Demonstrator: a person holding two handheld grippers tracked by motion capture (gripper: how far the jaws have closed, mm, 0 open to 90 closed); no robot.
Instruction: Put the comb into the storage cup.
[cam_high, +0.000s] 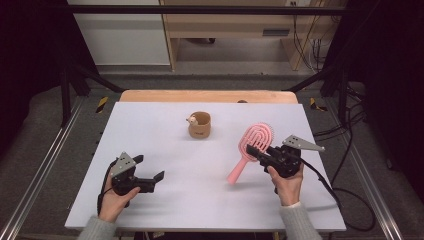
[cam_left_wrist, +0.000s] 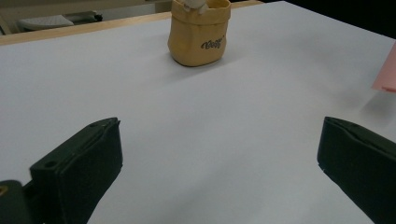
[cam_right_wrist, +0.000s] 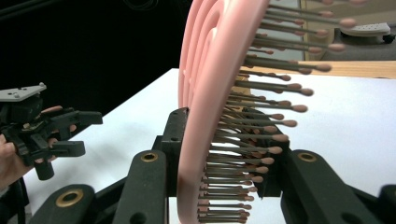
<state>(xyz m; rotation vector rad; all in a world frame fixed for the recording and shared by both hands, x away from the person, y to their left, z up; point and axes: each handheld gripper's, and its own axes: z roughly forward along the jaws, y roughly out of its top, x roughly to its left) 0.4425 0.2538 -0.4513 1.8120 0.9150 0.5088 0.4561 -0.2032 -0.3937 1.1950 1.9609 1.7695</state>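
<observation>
A pink hairbrush (cam_high: 252, 145) is held off the table at the right, its handle pointing down toward the table's middle. My right gripper (cam_high: 256, 152) is shut on the brush near the base of its head; in the right gripper view the pink head (cam_right_wrist: 212, 88) and its bristles stand between the two black jaws. My left gripper (cam_high: 151, 176) hovers low at the front left, open with nothing between its fingers (cam_left_wrist: 77, 172). A small tan pouch (cam_high: 199, 125) with a little figure in it stands at the table's middle back, also seen ahead as the tan pouch (cam_left_wrist: 199, 31) in the left gripper view.
The white table top (cam_high: 150, 130) lies on a wooden board whose far edge (cam_high: 205, 96) shows at the back. Metal frame rails run along both sides. A black cable (cam_high: 325, 185) trails from the right gripper over the table's right edge.
</observation>
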